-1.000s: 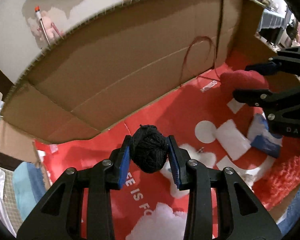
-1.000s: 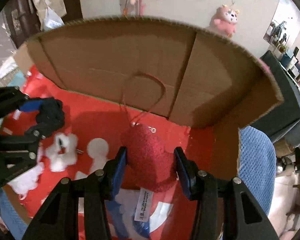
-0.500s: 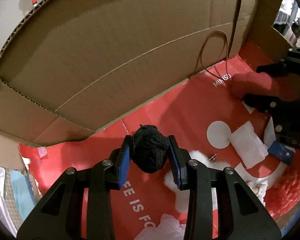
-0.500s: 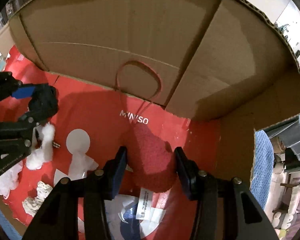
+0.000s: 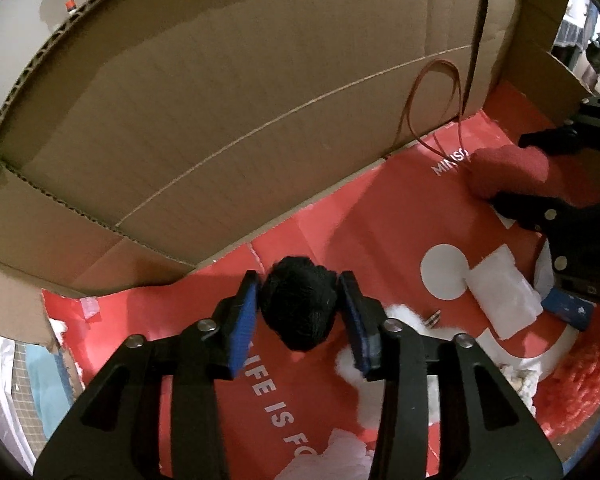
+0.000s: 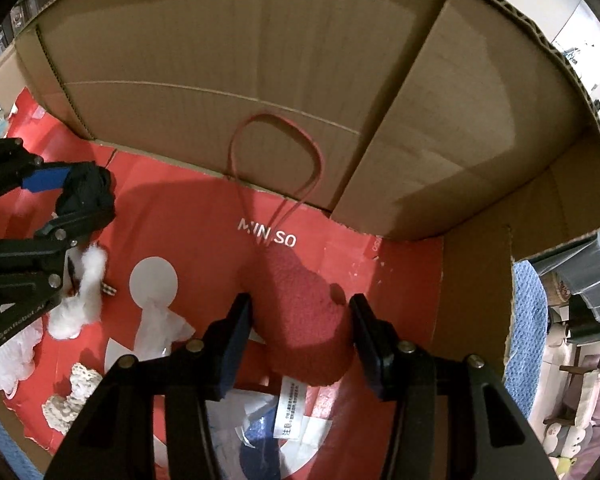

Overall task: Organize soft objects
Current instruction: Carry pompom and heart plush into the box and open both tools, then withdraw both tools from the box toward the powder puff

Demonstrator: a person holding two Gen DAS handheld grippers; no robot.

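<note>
Yarn (image 5: 298, 312) — a small black ball of it — sits between the blue pads (image 5: 242, 320) of the left claw (image 5: 300, 316), low over the red bag (image 5: 380, 216) that lines the floor of the cardboard box (image 5: 220, 120). That claw's jaws are opening right now, and in the left wrist view a sliver of gap shows on each side of the ball, so the grip looks already gone or nearly so. The right claw (image 6: 300, 340) straddles a red plush (image 6: 304, 320) with a white tag, lying on the bag near the box's right-hand corner; its jaws stand about as wide as the plush, and I cannot tell whether the pads press it or merely flank it.

Judging by this, the step is setting both pieces down inside the box. To do it well, the left claw should finish opening before lifting — yarn fibres may snag on the pads, so a straight pull up and back seems safest. The ball is round and light; it could roll toward the white stuffing (image 5: 384, 320) just beside it, which would matter little. On the right, opening wide enough to clear the plush on both sides, then rising without catching the bag's handle loop (image 6: 276, 160) just ahead, would leave things tidy.
</note>
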